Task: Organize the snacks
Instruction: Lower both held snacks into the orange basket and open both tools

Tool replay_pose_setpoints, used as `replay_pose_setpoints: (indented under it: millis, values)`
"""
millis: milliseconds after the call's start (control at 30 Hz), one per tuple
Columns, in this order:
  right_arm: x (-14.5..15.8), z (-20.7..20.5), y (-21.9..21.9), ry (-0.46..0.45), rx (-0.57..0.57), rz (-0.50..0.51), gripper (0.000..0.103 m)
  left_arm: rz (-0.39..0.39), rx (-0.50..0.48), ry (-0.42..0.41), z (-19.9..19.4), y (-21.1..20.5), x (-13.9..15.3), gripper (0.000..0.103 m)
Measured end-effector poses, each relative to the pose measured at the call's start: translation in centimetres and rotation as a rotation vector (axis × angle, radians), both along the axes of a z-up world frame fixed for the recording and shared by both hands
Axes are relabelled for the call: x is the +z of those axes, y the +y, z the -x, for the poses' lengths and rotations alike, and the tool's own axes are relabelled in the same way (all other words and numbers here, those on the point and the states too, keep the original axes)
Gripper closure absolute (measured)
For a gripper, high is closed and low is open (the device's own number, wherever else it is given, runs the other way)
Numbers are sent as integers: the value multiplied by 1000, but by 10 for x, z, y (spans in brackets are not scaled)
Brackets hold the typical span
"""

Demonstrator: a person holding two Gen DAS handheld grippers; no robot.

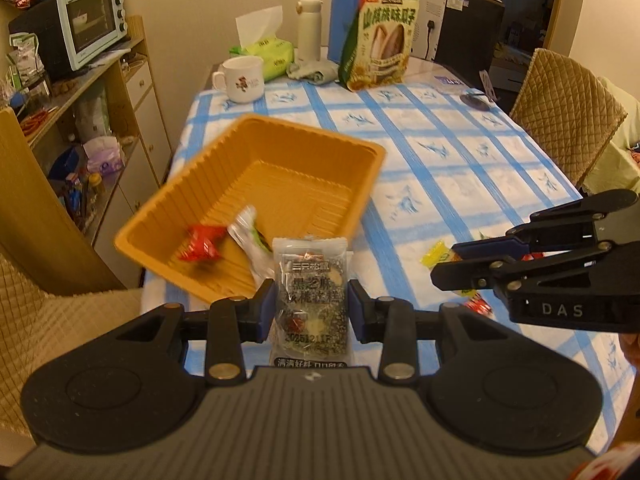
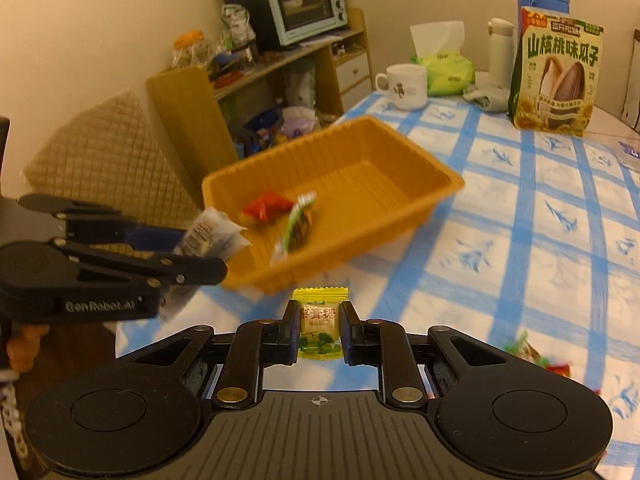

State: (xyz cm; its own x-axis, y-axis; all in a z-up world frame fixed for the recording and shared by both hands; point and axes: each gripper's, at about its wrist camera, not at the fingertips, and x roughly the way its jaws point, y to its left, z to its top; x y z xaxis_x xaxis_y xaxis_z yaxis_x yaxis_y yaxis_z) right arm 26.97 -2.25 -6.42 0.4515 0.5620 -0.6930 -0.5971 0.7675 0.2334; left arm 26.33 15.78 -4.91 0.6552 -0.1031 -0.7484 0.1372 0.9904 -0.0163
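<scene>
An orange plastic tray (image 1: pixel 224 168) (image 2: pixel 420 160) sits on the blue checked tablecloth near its left edge. Inside lie a red-wrapped snack (image 1: pixel 200 245) (image 2: pixel 266 206) and a clear-and-green packet (image 1: pixel 250 236) (image 2: pixel 298 224). My left gripper (image 1: pixel 311 308) (image 2: pixel 200 258) is shut on a clear black-sesame cake packet (image 1: pixel 310 296) (image 2: pixel 210 236), held just in front of the tray's near rim. My right gripper (image 2: pixel 320 330) (image 1: pixel 448 264) is shut on a yellow candy (image 2: pixel 320 322) (image 1: pixel 436 255), held right of the tray above the cloth.
More wrapped snacks lie on the cloth at the near right (image 2: pixel 528 354) (image 1: pixel 478 304). A large sunflower-seed bag (image 1: pixel 380 36) (image 2: pixel 556 76), mug (image 1: pixel 242 78), tissue pack (image 1: pixel 268 52), white flask (image 1: pixel 309 30) and blue thermos (image 1: pixel 346 8) stand at the far end. Chairs flank the table; a shelf with an oven (image 1: pixel 90 20) stands left.
</scene>
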Motion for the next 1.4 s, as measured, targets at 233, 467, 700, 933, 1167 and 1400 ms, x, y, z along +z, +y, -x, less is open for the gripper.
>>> replay_pose_setpoints:
  millis: [233,467,700,933,1167,1400]
  values:
    - [8,-33,34,-13,-92,-43,82,-4,-18,-22,-41,27,2,68]
    - [-1,-72,53,-4,-171,-50,82,6,-39,-19,-87,37,-5,68]
    - [-18,-111,59,11,-230,-26,82,36,-47,1,-128,36,-17,68]
    - [-26,-133,55,19,-272,-23,82,68,-41,43,-154,32,-36,69]
    - [-30,-143,50,25,-288,-18,82,75,-35,79,-172,26,-52,69]
    - [-35,-146,46,41,-293,-20,82,79,-21,98,-179,25,-60,69]
